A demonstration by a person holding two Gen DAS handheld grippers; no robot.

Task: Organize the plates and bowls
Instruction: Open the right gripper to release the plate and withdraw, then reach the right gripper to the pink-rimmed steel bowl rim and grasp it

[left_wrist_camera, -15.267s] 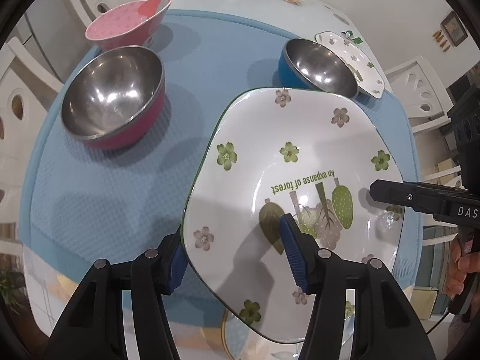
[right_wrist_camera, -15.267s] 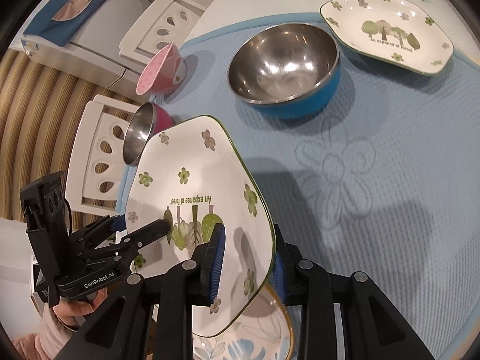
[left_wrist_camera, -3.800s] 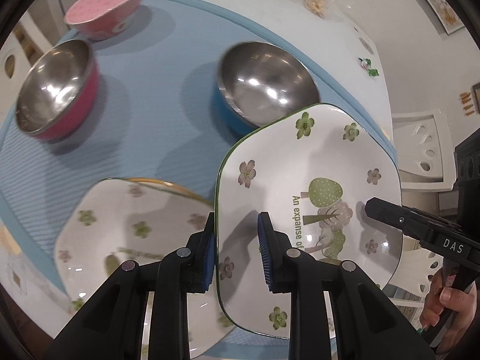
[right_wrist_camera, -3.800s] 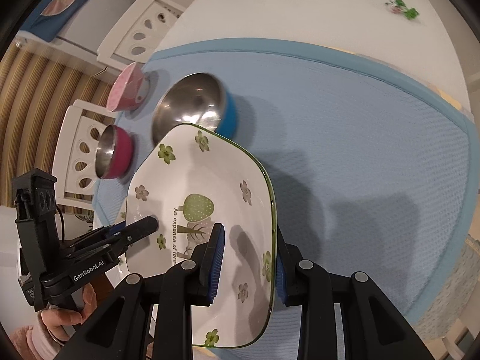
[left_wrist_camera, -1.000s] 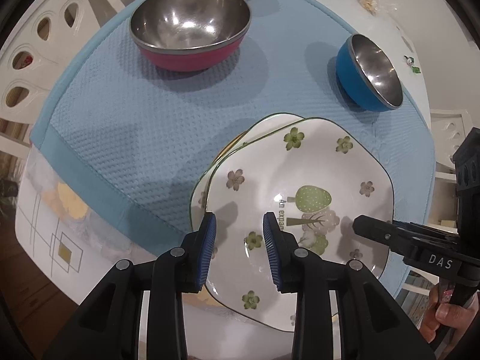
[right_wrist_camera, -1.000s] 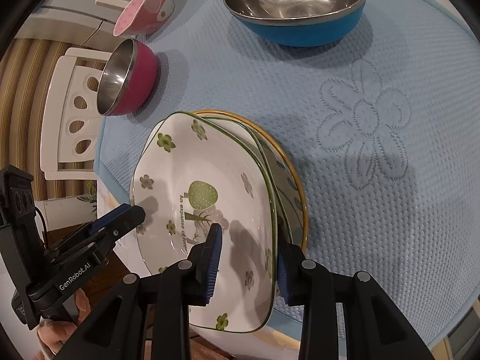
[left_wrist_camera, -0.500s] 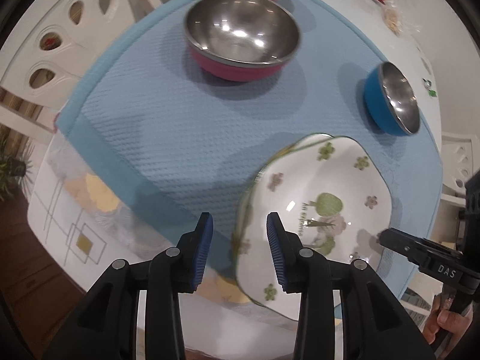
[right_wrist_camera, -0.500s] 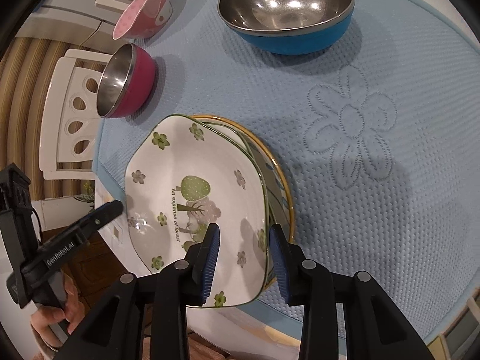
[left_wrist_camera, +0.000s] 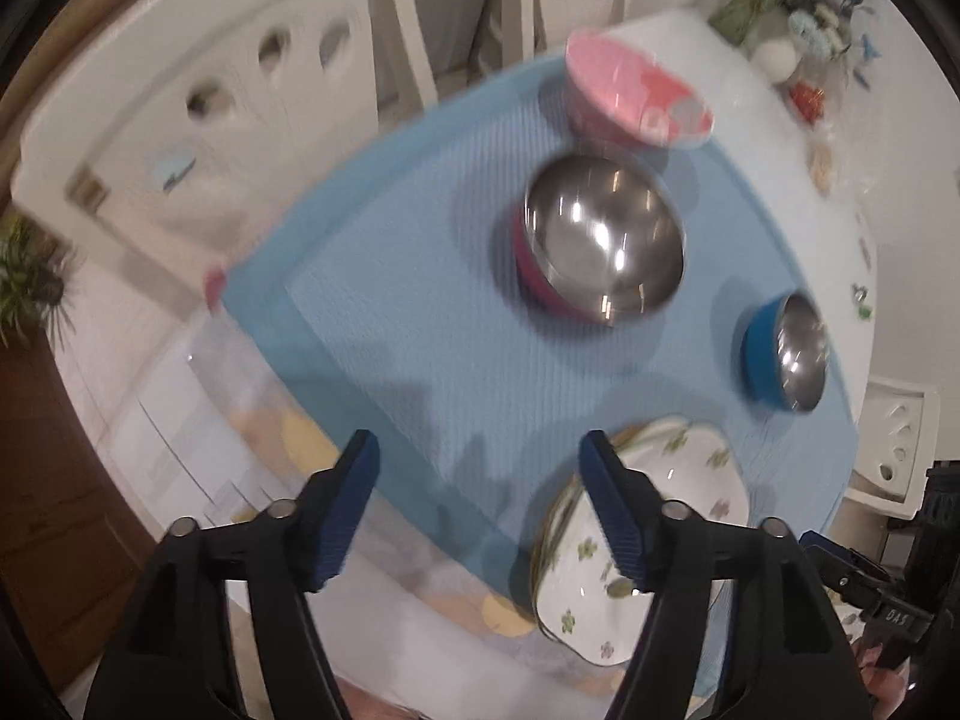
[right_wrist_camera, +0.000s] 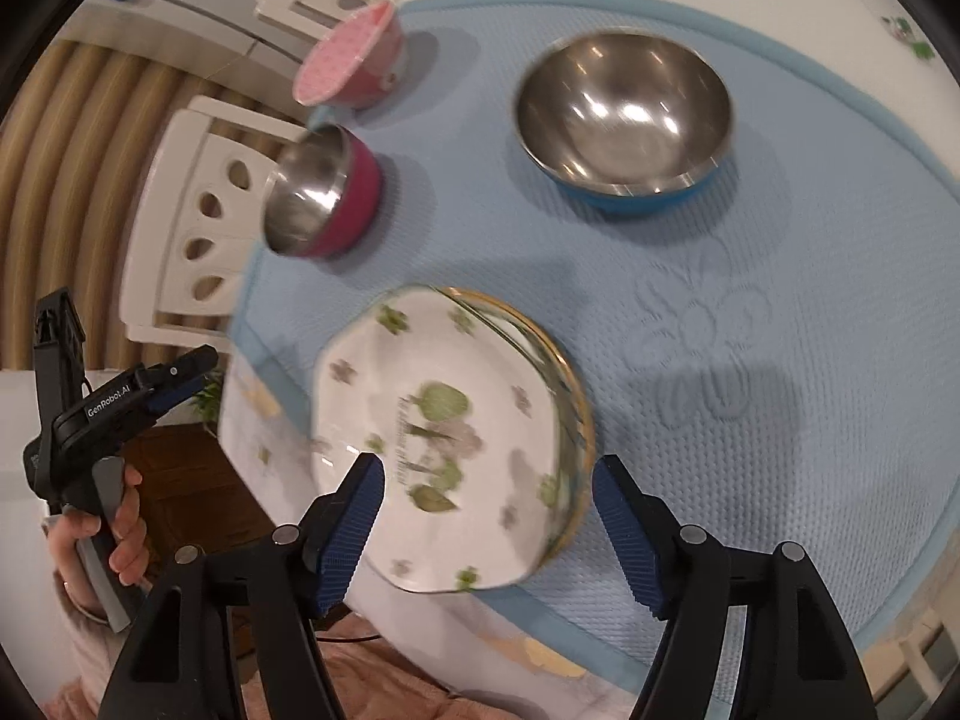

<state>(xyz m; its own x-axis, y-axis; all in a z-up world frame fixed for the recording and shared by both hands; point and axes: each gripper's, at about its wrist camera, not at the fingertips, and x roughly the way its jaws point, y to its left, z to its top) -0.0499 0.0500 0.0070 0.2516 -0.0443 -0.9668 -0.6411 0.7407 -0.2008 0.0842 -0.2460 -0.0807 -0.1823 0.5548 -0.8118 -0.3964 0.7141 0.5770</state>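
A stack of white floral plates (right_wrist_camera: 444, 438) lies on the blue mat (right_wrist_camera: 780, 312) near the table's front edge; it also shows in the left wrist view (left_wrist_camera: 648, 528). My right gripper (right_wrist_camera: 489, 510) is open and empty, just above the stack's near side. My left gripper (left_wrist_camera: 480, 492) is open and empty, above the mat to the left of the stack. A steel bowl with a magenta outside (left_wrist_camera: 600, 240) (right_wrist_camera: 324, 204), a steel bowl with a blue outside (left_wrist_camera: 786, 354) (right_wrist_camera: 624, 120) and a pink dotted bowl (left_wrist_camera: 636, 96) (right_wrist_camera: 348, 60) stand on the mat.
White chairs (left_wrist_camera: 240, 84) (right_wrist_camera: 204, 222) stand close to the table's left side. Small ornaments (left_wrist_camera: 804, 60) sit at the table's far end. The mat's front edge (right_wrist_camera: 660, 630) lies near the table's rim.
Both grippers have opened wide and let go of the top plate, which now rests on the stack. The left gripper has pulled back and swung left; the right has lifted slightly.
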